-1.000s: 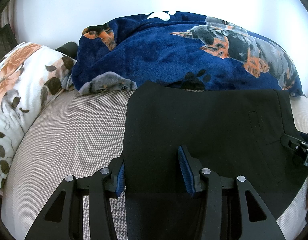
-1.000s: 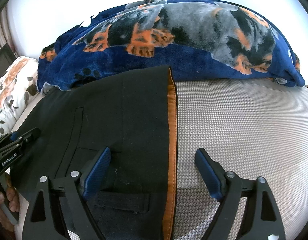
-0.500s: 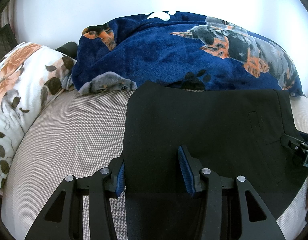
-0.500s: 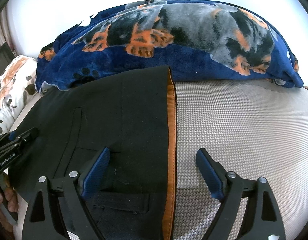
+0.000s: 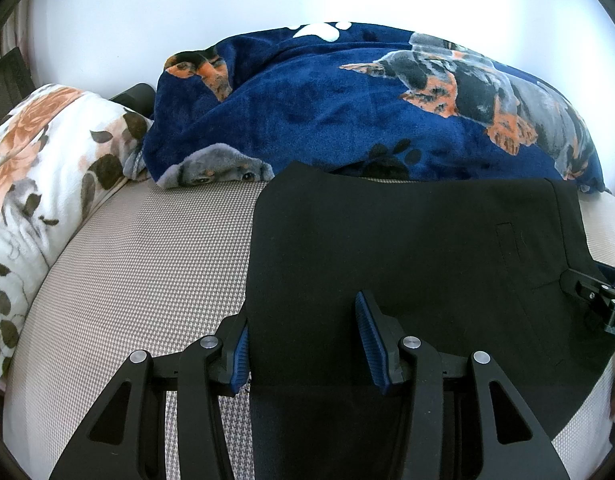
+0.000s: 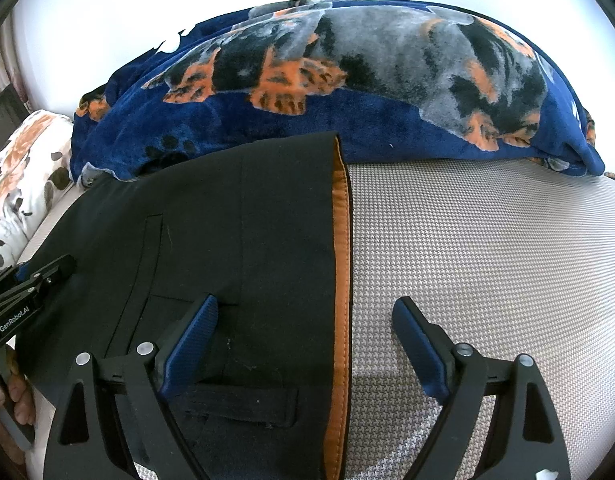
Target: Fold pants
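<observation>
- The black pants point(image 5: 407, 264) lie flat on the bed point(image 6: 487, 264), already doubled into a broad rectangle, the far edge tucked against the blue dog-print blanket point(image 5: 347, 120).
- For the next fold I'd say both claws should bite at matching points on the near edge, so the cloth lifts evenly and the orange waistband lining point(image 6: 341, 280) stays straight.
- The left claw point(image 5: 303, 344) straddles the pants' left edge, half spread, cloth between the pads but not pinched as far as I can see.
- The right claw point(image 6: 307, 344) stands wide over the waistband, gripping nothing.
- The bed cover is a beige houndstooth weave; a floral pillow point(image 5: 39, 184) sits at the left, a bright white wall point(image 5: 147, 20) behind.
</observation>
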### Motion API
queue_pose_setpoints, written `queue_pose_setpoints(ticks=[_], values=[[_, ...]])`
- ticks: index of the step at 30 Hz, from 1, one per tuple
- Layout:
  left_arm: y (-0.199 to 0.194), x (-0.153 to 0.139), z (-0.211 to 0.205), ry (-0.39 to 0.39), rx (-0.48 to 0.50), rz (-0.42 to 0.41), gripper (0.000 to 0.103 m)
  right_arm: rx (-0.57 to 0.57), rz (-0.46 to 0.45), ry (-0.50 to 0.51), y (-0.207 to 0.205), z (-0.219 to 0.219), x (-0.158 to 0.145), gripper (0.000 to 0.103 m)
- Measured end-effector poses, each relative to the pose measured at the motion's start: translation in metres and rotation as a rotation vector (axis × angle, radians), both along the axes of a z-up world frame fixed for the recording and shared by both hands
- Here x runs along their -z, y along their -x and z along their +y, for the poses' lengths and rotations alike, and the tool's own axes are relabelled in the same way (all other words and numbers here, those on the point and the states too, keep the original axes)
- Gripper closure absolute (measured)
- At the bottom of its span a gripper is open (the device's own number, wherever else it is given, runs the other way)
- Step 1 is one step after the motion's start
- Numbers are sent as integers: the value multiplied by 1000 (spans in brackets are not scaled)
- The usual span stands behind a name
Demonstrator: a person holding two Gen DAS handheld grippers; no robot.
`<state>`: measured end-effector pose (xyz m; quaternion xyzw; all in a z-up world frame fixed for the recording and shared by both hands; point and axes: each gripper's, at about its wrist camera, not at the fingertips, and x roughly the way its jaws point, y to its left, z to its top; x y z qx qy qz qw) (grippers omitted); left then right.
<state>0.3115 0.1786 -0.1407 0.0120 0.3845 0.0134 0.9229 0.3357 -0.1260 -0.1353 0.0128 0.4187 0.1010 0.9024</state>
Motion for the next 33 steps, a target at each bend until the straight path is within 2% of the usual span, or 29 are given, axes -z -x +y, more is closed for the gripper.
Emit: queue_pose_setpoints(ticks=[33], values=[[0, 0, 0, -2, -2, 1, 54, 3, -4, 8, 0, 0, 0, 16]])
